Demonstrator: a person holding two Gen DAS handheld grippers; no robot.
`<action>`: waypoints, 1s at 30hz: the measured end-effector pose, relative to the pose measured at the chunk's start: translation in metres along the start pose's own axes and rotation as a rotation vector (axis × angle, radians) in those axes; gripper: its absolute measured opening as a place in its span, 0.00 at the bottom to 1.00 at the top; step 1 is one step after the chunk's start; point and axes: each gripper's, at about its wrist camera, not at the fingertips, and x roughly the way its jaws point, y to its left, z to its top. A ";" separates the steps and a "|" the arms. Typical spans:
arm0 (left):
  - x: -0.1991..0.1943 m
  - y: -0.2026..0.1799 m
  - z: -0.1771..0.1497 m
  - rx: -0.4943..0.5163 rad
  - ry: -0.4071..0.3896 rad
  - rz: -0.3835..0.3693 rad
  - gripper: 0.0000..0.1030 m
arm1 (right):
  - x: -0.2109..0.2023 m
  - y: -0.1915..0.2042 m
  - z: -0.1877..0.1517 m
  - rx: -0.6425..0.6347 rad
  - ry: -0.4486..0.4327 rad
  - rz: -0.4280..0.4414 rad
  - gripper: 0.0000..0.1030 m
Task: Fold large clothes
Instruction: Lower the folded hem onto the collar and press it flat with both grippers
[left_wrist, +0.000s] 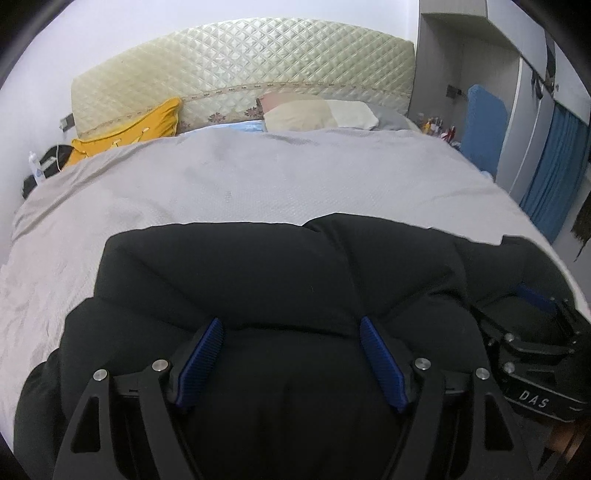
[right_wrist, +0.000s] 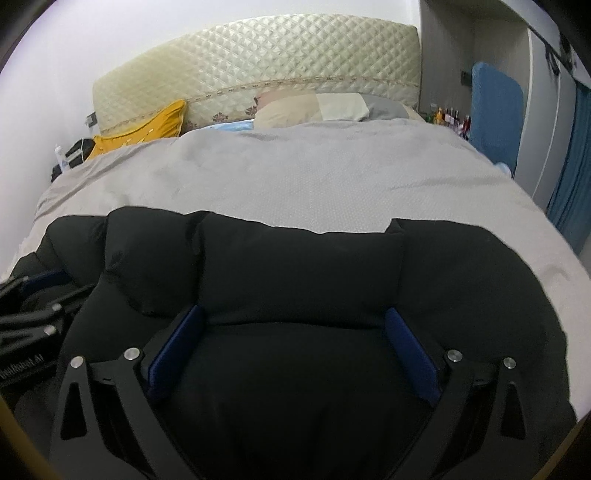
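The black coat (left_wrist: 258, 280) lay bunched on the near end of the bed (left_wrist: 221, 177). Both the left gripper (left_wrist: 291, 332) and right gripper (right_wrist: 295, 325) had jaws spread wide over it, gripping nothing. Closing there risked pinching only 1 puffy layer, so the fold could sag crooked.

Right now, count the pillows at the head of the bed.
2 clearly: a yellow pillow at the left against the headboard, and a beige pillow right of centre. Others may hide behind the grey cover.
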 end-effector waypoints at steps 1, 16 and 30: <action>-0.005 0.006 0.000 -0.019 -0.005 -0.026 0.74 | -0.004 -0.003 0.000 0.007 0.002 0.021 0.96; -0.039 0.055 -0.022 -0.004 -0.038 0.171 0.74 | -0.068 -0.057 -0.020 0.024 -0.061 0.007 0.99; -0.041 0.048 -0.028 0.001 -0.056 0.200 0.75 | -0.061 -0.069 -0.037 0.062 -0.064 -0.049 1.00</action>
